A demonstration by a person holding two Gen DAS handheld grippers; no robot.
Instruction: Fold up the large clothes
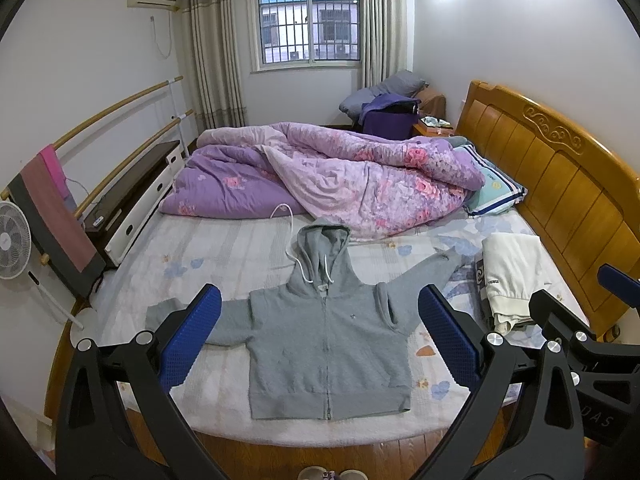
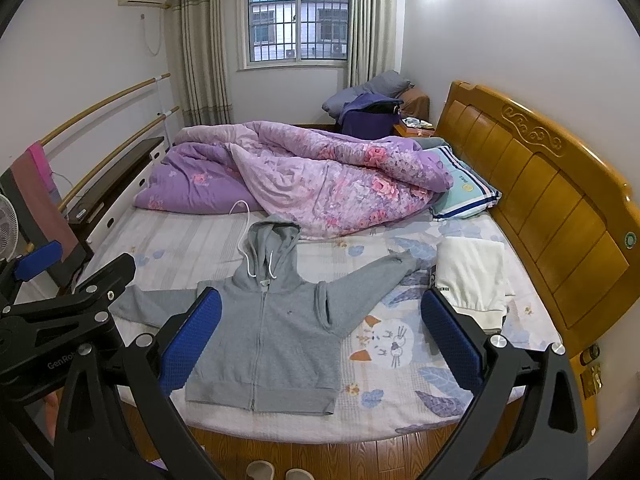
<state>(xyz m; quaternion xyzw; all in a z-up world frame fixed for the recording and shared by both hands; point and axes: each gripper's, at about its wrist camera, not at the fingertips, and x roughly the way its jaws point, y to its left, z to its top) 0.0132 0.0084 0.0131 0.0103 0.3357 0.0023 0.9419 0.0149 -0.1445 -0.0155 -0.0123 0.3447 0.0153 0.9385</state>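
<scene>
On the bed (image 1: 224,240), grey zip-up cotton hoodie (image 1: 320,336) lies flat at 12 o'clock, sleeves spread for folding. My left hand-held gripper (image 1: 320,344) and right hand-held gripper (image 2: 320,340) both hover wide open, empty. Folded white garment (image 1: 512,276) at 2 o'clock.

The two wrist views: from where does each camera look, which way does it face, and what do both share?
Left wrist view: sits on the left tool, above the bed's foot edge, facing the grey hoodie; its open blue fingers frame it, the right tool at the right edge.
Right wrist view: on the right tool, further right, facing the bed; open fingers, left tool at left.
Shared: hoodie, purple quilt, headboard, window.
</scene>
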